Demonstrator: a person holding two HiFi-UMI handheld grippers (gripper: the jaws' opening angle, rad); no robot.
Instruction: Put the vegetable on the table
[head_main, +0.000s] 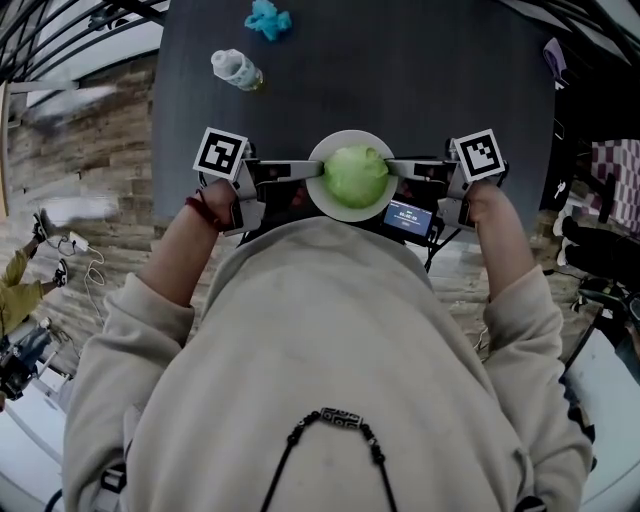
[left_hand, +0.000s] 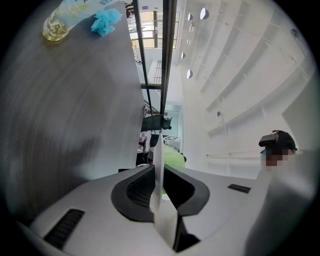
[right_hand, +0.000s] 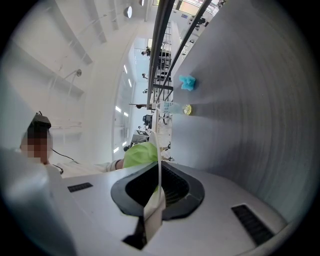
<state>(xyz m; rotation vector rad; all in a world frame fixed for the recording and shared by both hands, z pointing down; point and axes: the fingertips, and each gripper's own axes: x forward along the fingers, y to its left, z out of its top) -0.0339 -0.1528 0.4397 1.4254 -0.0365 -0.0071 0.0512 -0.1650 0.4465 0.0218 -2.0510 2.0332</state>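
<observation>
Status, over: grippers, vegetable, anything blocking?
Shut on plate rim: left gripper, right gripper. The vegetable sits on it, at near table edge. Far end: bottle, blue wad.

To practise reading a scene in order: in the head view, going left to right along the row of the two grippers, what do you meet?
left gripper → white plate carrying the green vegetable → right gripper

The table (head_main: 420, 70) looks matt grey, the plate (head_main: 350, 137) smooth white, the bottle (head_main: 236, 70) clear plastic.
</observation>
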